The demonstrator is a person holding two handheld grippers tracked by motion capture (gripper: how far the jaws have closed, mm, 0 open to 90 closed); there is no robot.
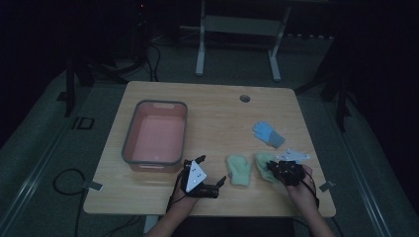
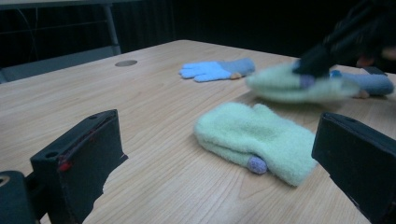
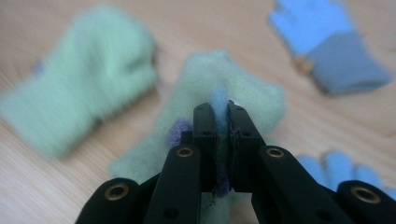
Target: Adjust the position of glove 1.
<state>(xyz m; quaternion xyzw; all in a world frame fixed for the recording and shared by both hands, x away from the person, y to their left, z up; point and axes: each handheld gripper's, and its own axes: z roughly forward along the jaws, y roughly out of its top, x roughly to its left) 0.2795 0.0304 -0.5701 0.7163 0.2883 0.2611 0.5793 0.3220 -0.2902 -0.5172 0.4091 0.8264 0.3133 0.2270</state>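
Green mitten (image 3: 219,88) | lifted, long axis away from right tongs (image 3: 223,109), clamped on it | left tongs (image 2: 219,154) wide, empty

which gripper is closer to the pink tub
Left. The left gripper sits just off the front right corner of the pink tub; the right gripper is farther right, clamped on a green mitten.

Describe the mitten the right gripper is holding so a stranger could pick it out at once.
Start at the pink tub on the table's left, then look right along the near edge to two pale green mittens. It is the right-hand mitten, pinched in the right gripper. The other mitten lies flat and free, and the gloves beyond are blue.
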